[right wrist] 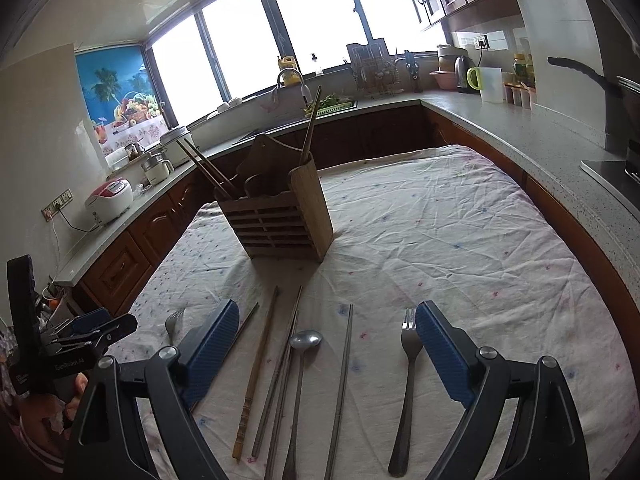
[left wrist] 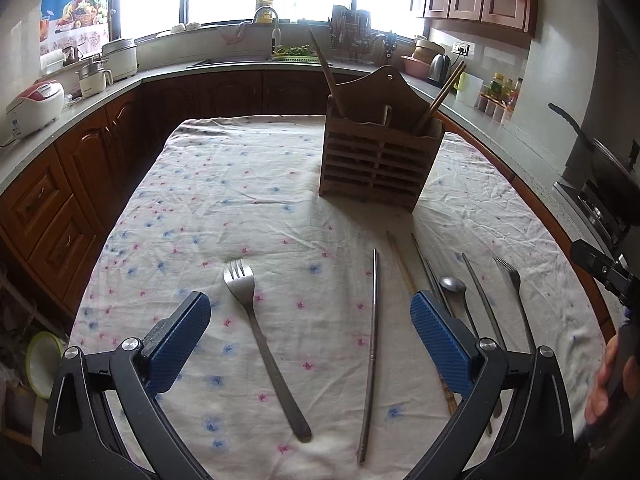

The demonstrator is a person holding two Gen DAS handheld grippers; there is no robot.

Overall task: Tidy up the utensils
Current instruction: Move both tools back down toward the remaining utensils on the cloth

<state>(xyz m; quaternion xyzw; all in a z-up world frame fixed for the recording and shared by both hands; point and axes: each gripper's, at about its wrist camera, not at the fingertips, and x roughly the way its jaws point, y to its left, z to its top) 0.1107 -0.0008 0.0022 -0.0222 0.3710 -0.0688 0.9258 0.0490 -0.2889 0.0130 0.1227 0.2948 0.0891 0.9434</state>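
A wooden utensil holder (left wrist: pixel 380 168) stands on the cloth-covered table (left wrist: pixel 240 200), with wooden chopsticks in it; it also shows in the right wrist view (right wrist: pixel 280 220). My left gripper (left wrist: pixel 310 308) is open and empty above a steel fork (left wrist: pixel 260 340) and a metal chopstick (left wrist: pixel 370 352). To its right lie a wooden chopstick (left wrist: pixel 400 268), a spoon (left wrist: pixel 454 285) and another fork (left wrist: pixel 514 284). My right gripper (right wrist: pixel 326 320) is open and empty over a wooden chopstick (right wrist: pixel 256 372), metal chopsticks (right wrist: pixel 340 392), a spoon (right wrist: pixel 306 340) and a fork (right wrist: pixel 408 376).
Kitchen counters (left wrist: pixel 100 104) wrap around the table, with a rice cooker (left wrist: pixel 36 108), a sink (left wrist: pixel 240 62) and a kettle (left wrist: pixel 440 66). A stove with a pan (left wrist: pixel 600 176) is at the right. The other gripper shows at the left of the right wrist view (right wrist: pixel 68 344).
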